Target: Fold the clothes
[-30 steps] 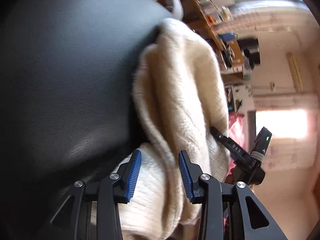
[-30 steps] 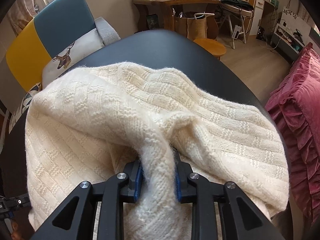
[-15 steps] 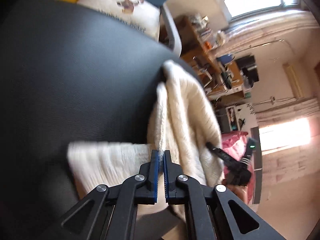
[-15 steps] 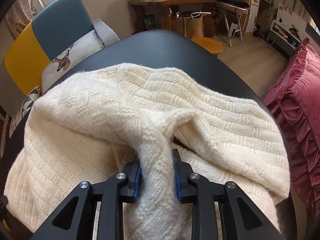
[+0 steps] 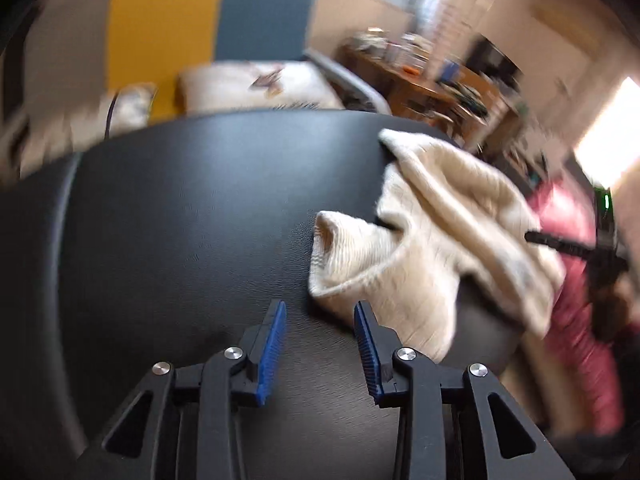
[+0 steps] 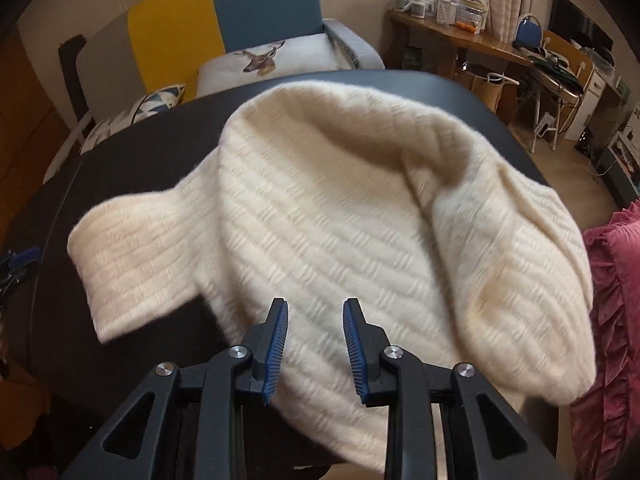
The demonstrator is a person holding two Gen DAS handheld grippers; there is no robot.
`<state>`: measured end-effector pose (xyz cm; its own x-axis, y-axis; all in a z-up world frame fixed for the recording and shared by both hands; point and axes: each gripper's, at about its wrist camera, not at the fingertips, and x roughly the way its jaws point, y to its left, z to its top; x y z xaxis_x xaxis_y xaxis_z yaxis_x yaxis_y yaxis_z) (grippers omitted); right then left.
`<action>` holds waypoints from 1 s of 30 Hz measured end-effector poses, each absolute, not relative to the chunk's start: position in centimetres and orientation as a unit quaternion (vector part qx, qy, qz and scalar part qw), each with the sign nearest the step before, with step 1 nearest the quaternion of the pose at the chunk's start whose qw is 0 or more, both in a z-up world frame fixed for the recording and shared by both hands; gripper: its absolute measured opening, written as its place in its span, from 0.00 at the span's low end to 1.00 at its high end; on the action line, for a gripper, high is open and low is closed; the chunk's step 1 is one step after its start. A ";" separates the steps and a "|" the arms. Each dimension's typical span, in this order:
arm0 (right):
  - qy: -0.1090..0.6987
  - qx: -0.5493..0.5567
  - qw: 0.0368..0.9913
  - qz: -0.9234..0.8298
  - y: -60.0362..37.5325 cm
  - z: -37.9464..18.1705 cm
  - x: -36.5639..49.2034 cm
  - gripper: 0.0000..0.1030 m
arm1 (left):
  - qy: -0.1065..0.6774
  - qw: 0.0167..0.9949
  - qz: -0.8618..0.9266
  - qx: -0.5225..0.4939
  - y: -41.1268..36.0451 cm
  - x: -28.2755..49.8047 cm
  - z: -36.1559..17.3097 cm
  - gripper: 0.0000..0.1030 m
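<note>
A cream knitted sweater [image 6: 344, 224] lies bunched on the black padded table [image 6: 132, 148]. One sleeve [image 6: 132, 256] sticks out to the left. In the left wrist view the sweater [image 5: 432, 236] lies to the right of the table's middle [image 5: 192, 240]. My left gripper [image 5: 320, 312] is open and empty over bare black table, just left of the sleeve end [image 5: 344, 260]. My right gripper [image 6: 316, 312] is open and empty just above the sweater's near part. The right gripper also shows in the left wrist view [image 5: 576, 248], at the sweater's right side.
A yellow and blue armchair [image 6: 224, 12] with a deer cushion [image 6: 264, 60] stands behind the table. A wooden desk [image 6: 472, 40] with clutter and chairs is at the back right. A pink ruffled bed cover [image 6: 612, 300] borders the table's right edge.
Both grippers have let go of the sweater and opened. The sweater has dropped onto the table with a sleeve spread left. The left gripper has swung to face across the table.
</note>
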<state>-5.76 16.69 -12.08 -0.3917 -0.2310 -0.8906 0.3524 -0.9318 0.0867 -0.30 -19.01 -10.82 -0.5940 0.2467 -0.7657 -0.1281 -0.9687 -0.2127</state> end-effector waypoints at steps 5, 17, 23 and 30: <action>0.034 0.565 0.137 -0.813 17.0 -15.2 -4.6 0.28 | 0.104 0.169 0.896 -0.397 -14.7 -0.9 -11.0 0.37; 0.018 0.584 0.106 -0.804 17.8 -16.7 -6.0 0.28 | 0.059 0.324 0.806 -0.491 -12.8 -6.9 -13.5 0.09; -0.011 0.596 0.111 -0.796 17.0 -16.8 -6.8 0.32 | -0.166 0.358 0.816 -0.422 -18.6 -3.1 -5.1 0.08; -0.006 0.582 0.106 -0.806 15.0 -17.1 -7.3 0.35 | -0.207 0.236 0.821 -0.476 -22.2 -1.6 -3.9 0.11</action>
<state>-7.32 14.98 -17.11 -0.3008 -0.1772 -0.9371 0.1639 -0.9776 0.1323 -1.59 -22.20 -3.87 -0.4345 0.5852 -0.6847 -0.1909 -0.8027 -0.5649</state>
